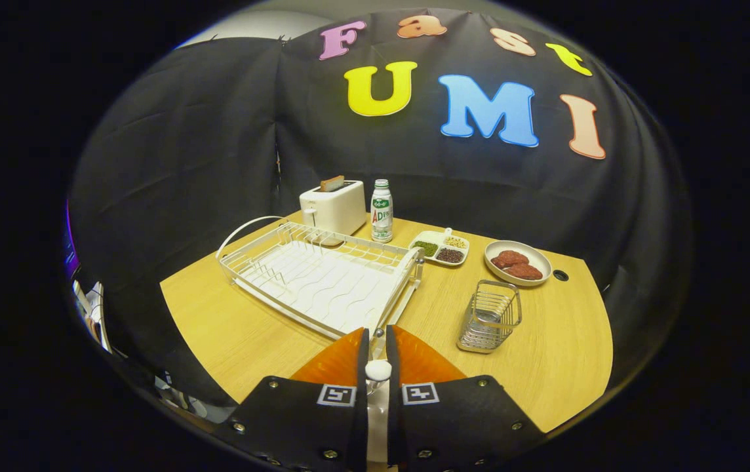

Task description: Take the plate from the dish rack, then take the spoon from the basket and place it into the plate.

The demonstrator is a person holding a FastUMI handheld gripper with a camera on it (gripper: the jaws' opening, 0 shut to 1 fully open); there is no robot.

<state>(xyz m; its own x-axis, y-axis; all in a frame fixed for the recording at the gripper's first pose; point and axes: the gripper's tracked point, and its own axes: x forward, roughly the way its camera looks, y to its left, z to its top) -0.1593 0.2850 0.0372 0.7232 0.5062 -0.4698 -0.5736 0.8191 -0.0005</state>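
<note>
Your main risk is a loose hold on the spoon (378, 370). Only a slim part of it sits in the narrow slot between the fingers, so a quick swing or tilt could let it pivot or slide out onto the table (565, 367). I cannot tell from here where the plate lies, so you may have to place the spoon without a clear look at the rim. If you let go too high or off-centre, the spoon could bounce off it. The wire basket (490, 316) stands just ahead and to the right of the fingers, in the lower right of the scene. A careless sweep could clip it and tip it over. The dish rack (322, 275) lies just beyond the fingertips at centre left with its slots bare, and its near corner is close enough to catch a finger.

The hand-held gripper (377, 335) is clenched almost fully. Its two fingers stand nearly parallel with only a thin gap between them. Both appear to press on what looks like the spoon, whose rounded pale end pokes up in the gap. The fingers touch nothing else and hang above the table.
</note>
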